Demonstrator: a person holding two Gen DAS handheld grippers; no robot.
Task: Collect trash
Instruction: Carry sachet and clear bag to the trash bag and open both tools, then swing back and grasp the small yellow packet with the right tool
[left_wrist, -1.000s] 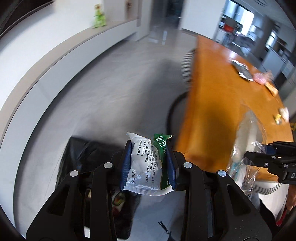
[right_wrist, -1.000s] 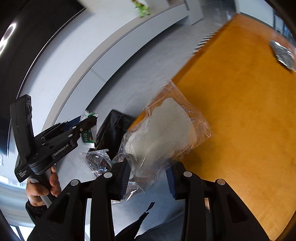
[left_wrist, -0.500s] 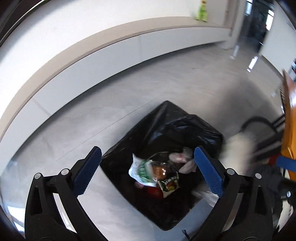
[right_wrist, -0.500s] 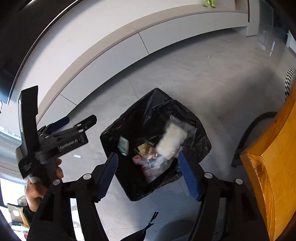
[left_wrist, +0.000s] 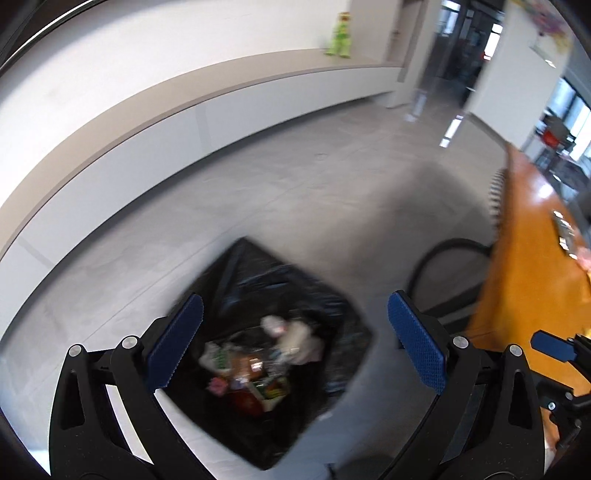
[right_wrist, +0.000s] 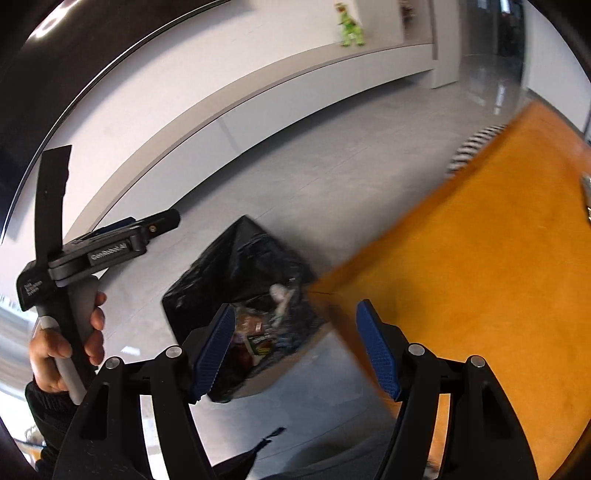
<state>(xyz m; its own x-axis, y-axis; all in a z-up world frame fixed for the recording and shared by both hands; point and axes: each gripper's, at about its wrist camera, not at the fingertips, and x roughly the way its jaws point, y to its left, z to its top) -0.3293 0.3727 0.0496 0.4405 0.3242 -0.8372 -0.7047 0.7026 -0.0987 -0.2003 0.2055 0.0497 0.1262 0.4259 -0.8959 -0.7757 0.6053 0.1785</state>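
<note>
A bin lined with a black bag (left_wrist: 280, 284) stands on the grey floor, with several wrappers and packets (left_wrist: 258, 365) inside it. My left gripper (left_wrist: 295, 347) is open and empty above the bin. My right gripper (right_wrist: 295, 350) is open and empty, above the bin's (right_wrist: 236, 266) right side near the table edge. The left gripper also shows in the right wrist view (right_wrist: 147, 229), held by a hand. Silver wrappers (left_wrist: 563, 236) lie far along the orange table (left_wrist: 535, 288).
The orange table (right_wrist: 480, 258) runs along the right, next to the bin. A black chair frame (left_wrist: 443, 258) stands by the table's edge. A long white wall ledge (left_wrist: 184, 122) with a green toy (left_wrist: 340, 35) curves behind the floor.
Both grippers opened and dropped their trash into the bin: the left its white and green packet, the right its clear plastic bag. Both views have since swung up and right toward the table.
</note>
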